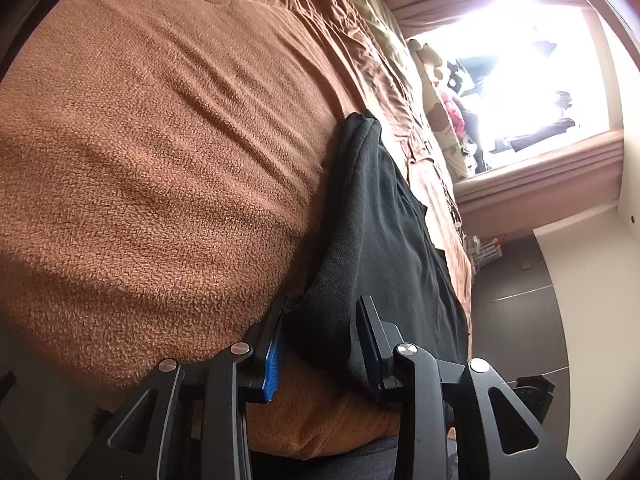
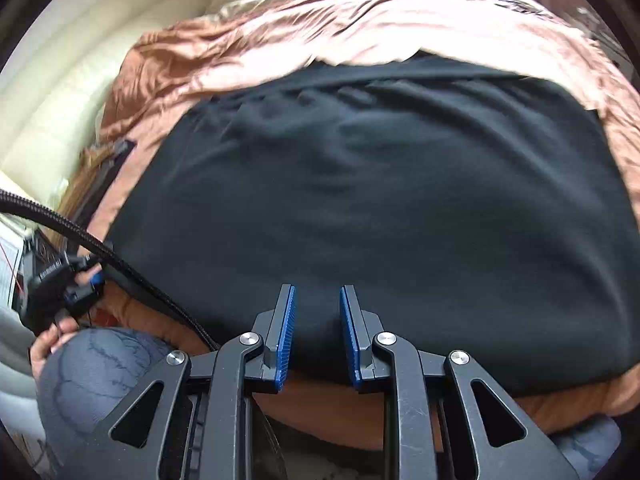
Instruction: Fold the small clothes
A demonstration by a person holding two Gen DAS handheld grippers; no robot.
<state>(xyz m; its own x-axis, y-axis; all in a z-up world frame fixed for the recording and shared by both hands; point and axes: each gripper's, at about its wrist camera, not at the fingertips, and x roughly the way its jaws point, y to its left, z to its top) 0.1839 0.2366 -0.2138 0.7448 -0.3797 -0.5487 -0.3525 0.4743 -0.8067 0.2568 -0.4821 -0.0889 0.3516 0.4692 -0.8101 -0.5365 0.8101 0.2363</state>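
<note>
One black garment (image 2: 360, 200) fills mid-frame on the brown blanket (image 1: 160, 160). Left gripper (image 1: 322, 316) and right gripper (image 2: 317, 308): jaws spread, pinching nothing.

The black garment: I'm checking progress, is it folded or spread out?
Folded at least once. The black garment lies flat on the brown blanket, and the left wrist view shows doubled layers along its edge. Further folds: cannot tell.

My left gripper (image 1: 322, 314) angles down, jaws parted wide; my right gripper (image 2: 317, 300) tips steeper, blue pads (image 2: 286, 340) slightly apart, nothing pinched.
</note>
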